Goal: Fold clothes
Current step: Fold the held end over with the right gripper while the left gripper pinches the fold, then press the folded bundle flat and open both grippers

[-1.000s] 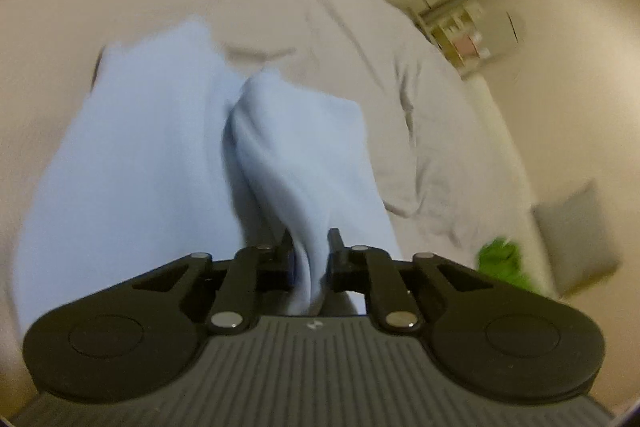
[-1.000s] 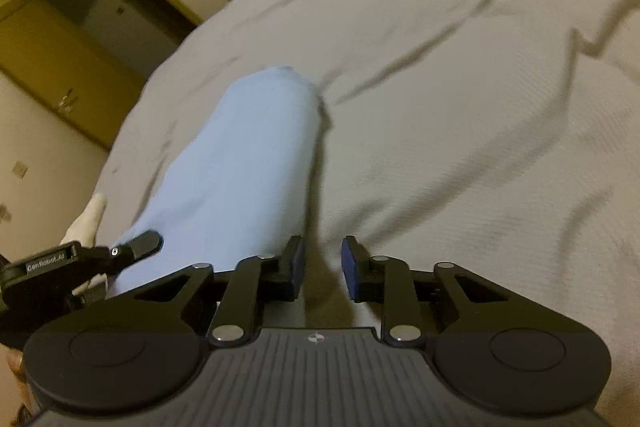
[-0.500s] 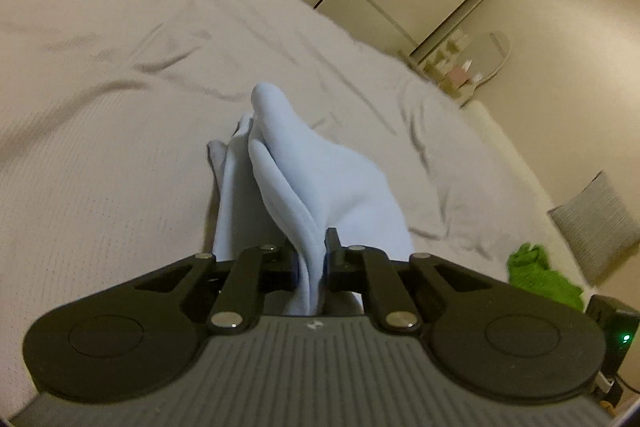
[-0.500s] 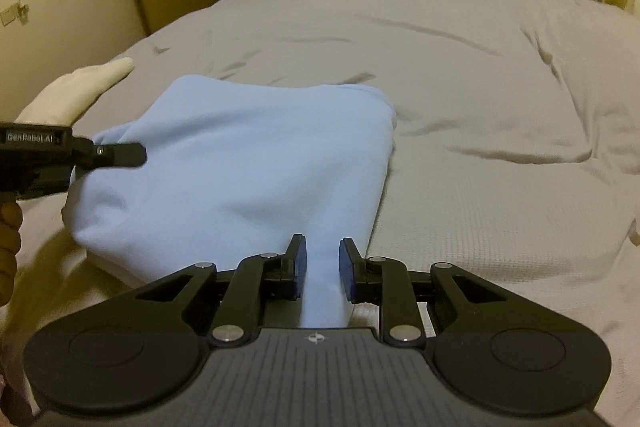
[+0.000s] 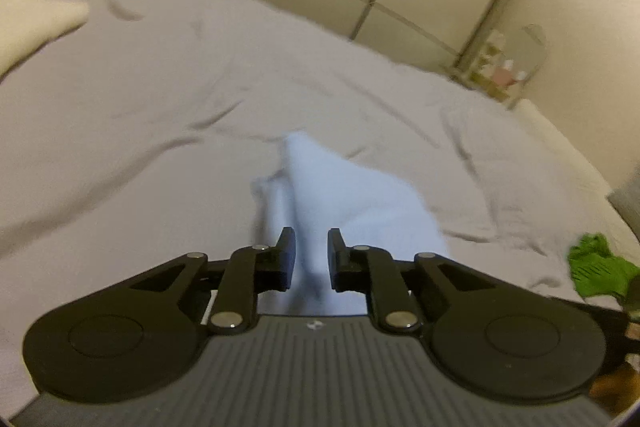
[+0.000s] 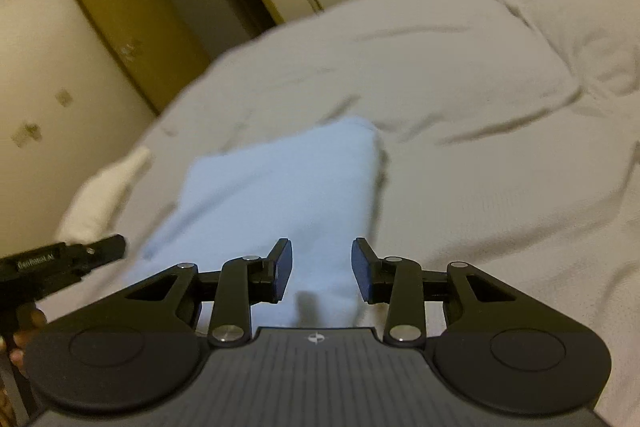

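The light blue garment [image 6: 288, 195] I'm folding lies on the grey bedspread [image 6: 480, 155], doubled over into a rough rectangle with a rounded fold along its right edge; my left camera shows it [image 5: 352, 203] bunched and blurred.

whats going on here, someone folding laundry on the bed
Yes. A person holds a two-finger gripper in each hand over a folded light blue cloth garment lying on the grey bedspread. Both the left gripper and the right gripper are open around the cloth's near edge, gripping nothing.
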`<state>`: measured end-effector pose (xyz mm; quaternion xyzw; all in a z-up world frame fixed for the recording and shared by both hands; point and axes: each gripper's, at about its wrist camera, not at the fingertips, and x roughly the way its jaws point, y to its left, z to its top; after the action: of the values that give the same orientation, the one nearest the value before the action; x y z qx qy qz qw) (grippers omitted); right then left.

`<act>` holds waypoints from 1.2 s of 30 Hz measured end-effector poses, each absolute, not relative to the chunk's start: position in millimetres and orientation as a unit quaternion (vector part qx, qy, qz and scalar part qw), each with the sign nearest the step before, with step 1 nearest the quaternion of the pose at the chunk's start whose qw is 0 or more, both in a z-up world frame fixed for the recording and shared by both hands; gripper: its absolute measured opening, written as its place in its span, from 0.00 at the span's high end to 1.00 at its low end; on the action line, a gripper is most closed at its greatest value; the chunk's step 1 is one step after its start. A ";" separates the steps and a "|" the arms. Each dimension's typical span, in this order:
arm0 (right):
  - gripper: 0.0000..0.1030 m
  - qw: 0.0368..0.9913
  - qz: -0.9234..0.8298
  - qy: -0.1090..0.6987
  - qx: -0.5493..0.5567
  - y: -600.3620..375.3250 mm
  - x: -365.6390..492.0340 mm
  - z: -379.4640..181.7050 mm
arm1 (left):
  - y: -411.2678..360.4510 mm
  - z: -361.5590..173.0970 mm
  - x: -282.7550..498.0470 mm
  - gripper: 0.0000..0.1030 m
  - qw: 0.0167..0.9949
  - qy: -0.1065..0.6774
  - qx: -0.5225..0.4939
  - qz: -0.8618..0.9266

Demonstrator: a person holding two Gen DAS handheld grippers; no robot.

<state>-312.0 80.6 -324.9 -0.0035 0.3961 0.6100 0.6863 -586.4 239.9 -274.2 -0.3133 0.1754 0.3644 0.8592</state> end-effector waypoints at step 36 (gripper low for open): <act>0.18 0.707 0.569 0.400 -0.127 -2.4 -358.5 -308.0 | 98.1 -262.3 -568.8 0.71 0.761 0.342 -0.248 0.493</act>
<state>-358.5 -2.4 -308.0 -0.1269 0.3997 0.5689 0.7074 -568.8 98.1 -262.3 -0.2478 0.3416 0.4935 0.7605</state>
